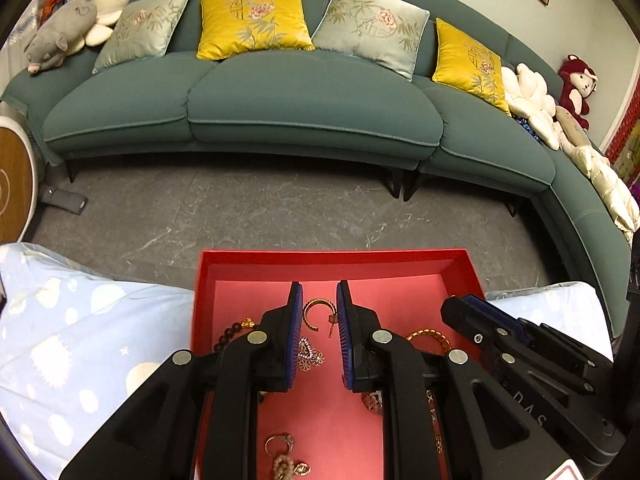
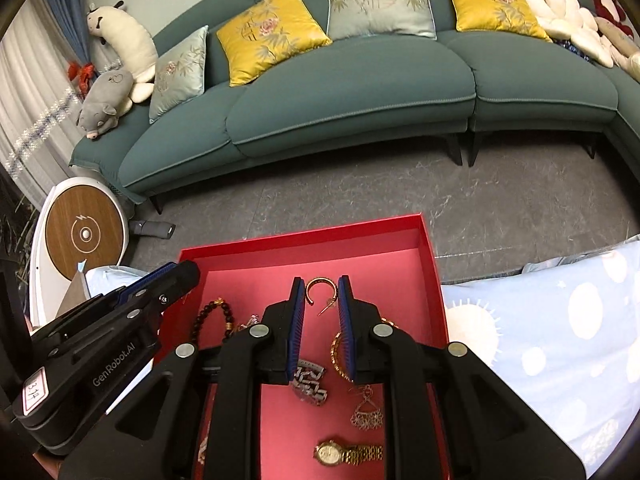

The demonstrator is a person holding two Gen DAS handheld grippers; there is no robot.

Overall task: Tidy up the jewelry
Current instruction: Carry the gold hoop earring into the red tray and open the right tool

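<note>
A red tray lies on a light blue cloth and holds loose jewelry. A gold hoop earring lies beyond both grippers' fingertips. My left gripper is open and empty above the tray; a filigree earring lies between its fingers. My right gripper is open and empty above the tray, over a silver chain bracelet. A gold watch, a dark bead bracelet, a gold bangle and a fan earring also lie in the tray.
The light blue patterned cloth covers the surface on both sides of the tray. Beyond it are a grey floor, a teal sofa with cushions and plush toys, and a round wooden-faced device at the left.
</note>
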